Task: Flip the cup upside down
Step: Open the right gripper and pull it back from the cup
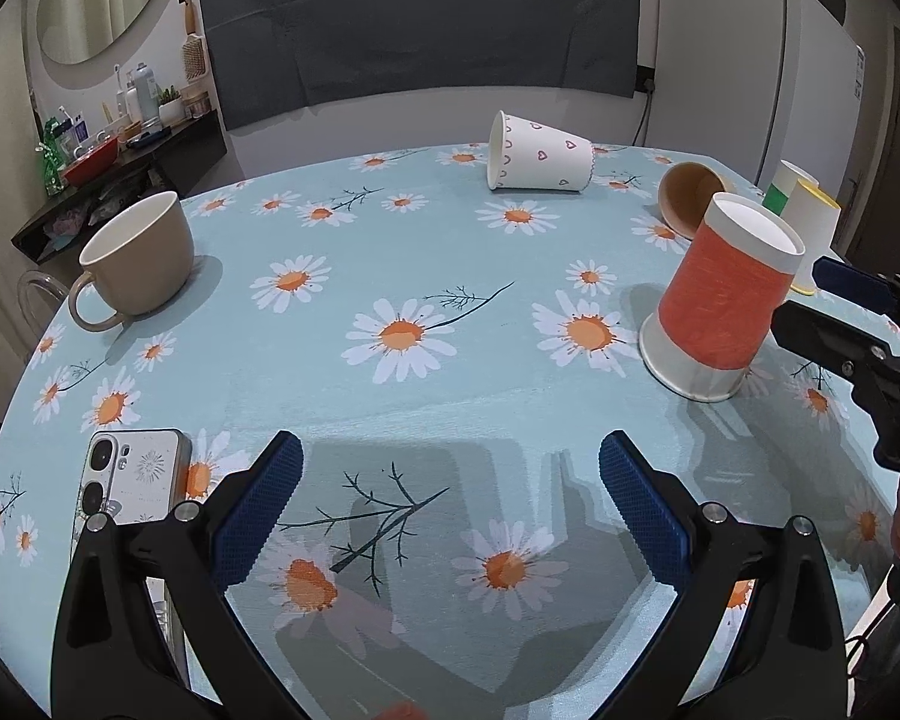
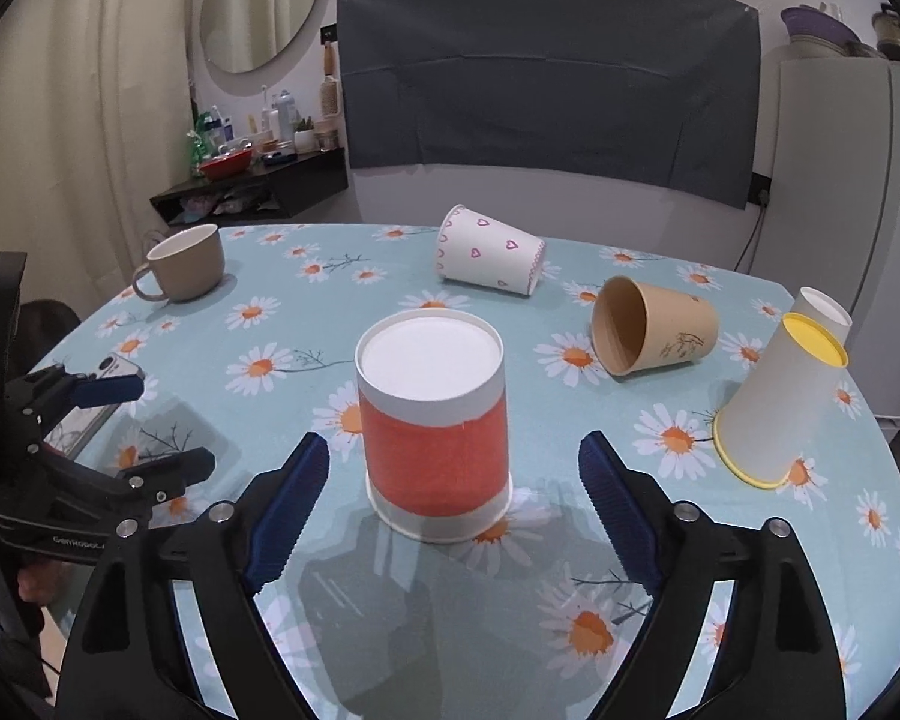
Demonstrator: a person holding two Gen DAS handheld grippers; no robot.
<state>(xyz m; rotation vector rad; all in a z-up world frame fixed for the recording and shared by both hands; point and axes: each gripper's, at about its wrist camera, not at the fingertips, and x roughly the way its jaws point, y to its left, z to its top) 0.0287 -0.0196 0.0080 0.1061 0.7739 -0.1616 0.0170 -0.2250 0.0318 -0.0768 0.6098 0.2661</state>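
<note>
An orange paper cup [image 2: 435,429] stands upside down on the daisy tablecloth, rim on the table and white base up. It also shows in the left wrist view [image 1: 720,300] at the right. My right gripper [image 2: 453,462] is open, its blue fingers either side of the cup and just short of it, not touching. My left gripper [image 1: 450,468] is open and empty over bare cloth near the front edge. A white cup with pink hearts [image 2: 489,258] and a brown paper cup [image 2: 654,324] lie on their sides.
A beige mug [image 1: 138,255] stands upright at the left. A phone [image 1: 135,474] lies near the front left edge. A white cup with yellow rim [image 2: 774,408] stands upside down at the right, another cup behind it. A dark chair back is behind the table.
</note>
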